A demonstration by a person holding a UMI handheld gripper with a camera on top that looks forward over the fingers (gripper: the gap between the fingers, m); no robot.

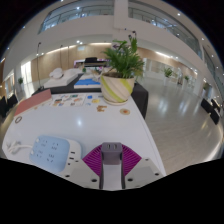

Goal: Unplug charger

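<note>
1. At about eight o'clock from my fingers lies a pale blue power strip flat on the white table, with a white cable trailing off at its nine o'clock side. I judge this is where the charger sits, but I cannot make out a charger body on it.
2. The strip rests near the table's near edge, which I take as deliberate: it keeps the sockets within easy reach.
3. My gripper hangs at six o'clock, just beside the strip and apart from it. The purple pads stand nearly together around a small grey piece; I cannot tell whether that piece is part of the tool or something held.
4. Beyond the fingers, at twelve o'clock, flat cards and papers lie across the far tabletop.
5. At one o'clock a potted plant in a yellow pot stands at the table's far end.
6. The room is a large, bright hall with pale flooring to the right and an upper gallery overhead.
</note>
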